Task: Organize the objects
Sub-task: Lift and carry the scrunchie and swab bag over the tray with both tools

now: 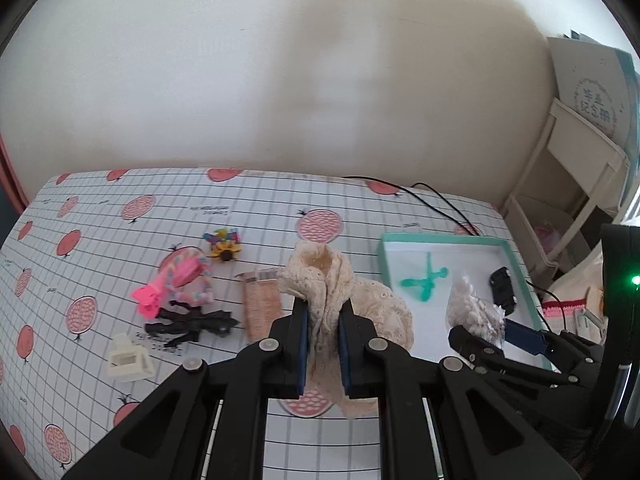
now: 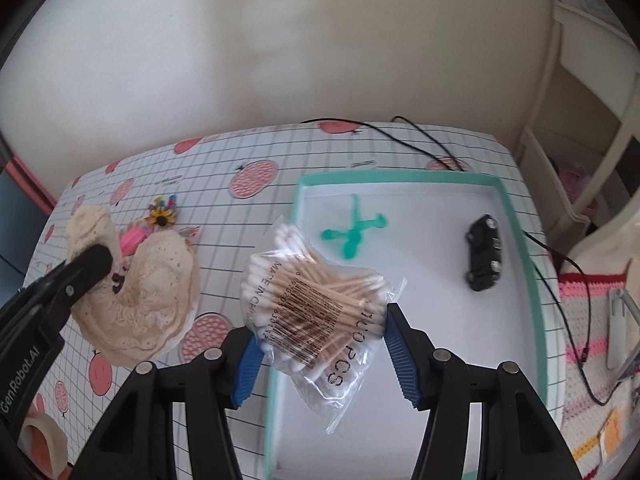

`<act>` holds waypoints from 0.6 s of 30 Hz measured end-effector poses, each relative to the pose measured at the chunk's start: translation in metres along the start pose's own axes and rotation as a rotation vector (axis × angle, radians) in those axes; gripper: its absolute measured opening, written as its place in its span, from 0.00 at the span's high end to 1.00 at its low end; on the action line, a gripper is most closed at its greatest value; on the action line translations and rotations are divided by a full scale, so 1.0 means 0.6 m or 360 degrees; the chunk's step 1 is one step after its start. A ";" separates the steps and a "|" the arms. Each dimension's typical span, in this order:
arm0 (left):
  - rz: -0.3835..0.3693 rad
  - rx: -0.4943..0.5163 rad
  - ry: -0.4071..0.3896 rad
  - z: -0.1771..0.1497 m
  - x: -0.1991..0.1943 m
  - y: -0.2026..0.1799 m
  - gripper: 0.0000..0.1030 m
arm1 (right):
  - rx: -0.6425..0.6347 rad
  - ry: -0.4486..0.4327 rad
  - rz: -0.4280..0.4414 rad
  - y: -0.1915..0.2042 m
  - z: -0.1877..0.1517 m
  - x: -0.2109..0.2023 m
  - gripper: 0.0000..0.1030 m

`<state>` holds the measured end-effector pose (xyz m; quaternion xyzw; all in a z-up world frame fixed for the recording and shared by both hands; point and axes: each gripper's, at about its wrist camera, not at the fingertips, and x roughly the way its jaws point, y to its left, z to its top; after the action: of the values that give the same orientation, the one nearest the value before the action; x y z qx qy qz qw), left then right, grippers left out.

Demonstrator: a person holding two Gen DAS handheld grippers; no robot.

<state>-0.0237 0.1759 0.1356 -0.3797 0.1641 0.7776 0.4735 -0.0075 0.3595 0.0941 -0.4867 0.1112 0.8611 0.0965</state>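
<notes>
Cream lace cloth (image 1: 326,304), bunched, crumpled

Inside the teal tray (image 2: 536,280), bare floor lies open between the green figure (image 2: 354,228) and the black car (image 2: 484,254); the cotton-swab bag (image 2: 320,312) blocks its near-left corner.

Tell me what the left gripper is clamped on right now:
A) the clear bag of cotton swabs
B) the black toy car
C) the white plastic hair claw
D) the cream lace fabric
D: the left gripper has its blue pads pressed against both sides of the cream lace fabric, while the clear bag of cotton swabs sits between the right gripper's fingers over the teal-rimmed tray.
</notes>
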 end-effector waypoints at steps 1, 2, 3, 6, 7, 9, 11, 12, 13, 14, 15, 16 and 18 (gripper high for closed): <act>-0.0016 0.0011 0.0000 -0.001 0.002 -0.010 0.87 | 0.0022 -0.0006 -0.0010 -0.013 0.001 -0.004 0.42; -0.0017 -0.0043 -0.0009 -0.001 0.003 -0.018 0.87 | 0.0043 -0.0012 -0.0015 -0.024 0.001 -0.009 0.42; -0.0036 -0.0034 -0.0006 -0.002 0.005 -0.028 0.87 | 0.0067 -0.0020 -0.0018 -0.037 0.002 -0.014 0.42; -0.0061 0.0016 -0.0006 -0.002 0.008 -0.059 0.87 | 0.0119 -0.0046 -0.0041 -0.070 0.004 -0.028 0.42; -0.0065 0.0037 -0.0011 -0.002 0.010 -0.071 0.87 | 0.0135 -0.0052 -0.0048 -0.080 0.005 -0.032 0.42; -0.0077 0.0077 -0.0019 -0.002 0.013 -0.088 0.87 | 0.0171 -0.0063 -0.0053 -0.099 0.006 -0.039 0.42; -0.0088 0.0108 -0.0017 -0.002 0.020 -0.104 0.87 | 0.0198 -0.0075 -0.0056 -0.117 0.007 -0.042 0.42; -0.0091 0.0123 -0.0014 -0.003 0.024 -0.112 0.87 | 0.0209 -0.0075 -0.0061 -0.124 0.007 -0.043 0.42; -0.0103 0.0132 -0.0009 -0.004 0.029 -0.120 0.87 | 0.0220 -0.0075 -0.0067 -0.132 0.007 -0.041 0.42; -0.0115 0.0137 0.0000 -0.006 0.036 -0.127 0.87 | 0.0233 -0.0074 -0.0073 -0.140 0.008 -0.039 0.42; -0.0123 0.0139 0.0008 -0.007 0.042 -0.133 0.87 | 0.0243 -0.0070 -0.0080 -0.147 0.008 -0.036 0.42; -0.0138 0.0146 0.0017 -0.010 0.050 -0.140 0.87 | 0.0249 -0.0064 -0.0092 -0.153 0.008 -0.032 0.42; -0.0154 0.0172 0.0030 -0.018 0.064 -0.155 0.87 | 0.0260 -0.0041 -0.0120 -0.166 0.004 -0.021 0.42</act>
<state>0.0509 0.2393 0.1098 -0.3684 0.1918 0.7401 0.5288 0.0245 0.4547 0.0963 -0.4700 0.1615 0.8511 0.1695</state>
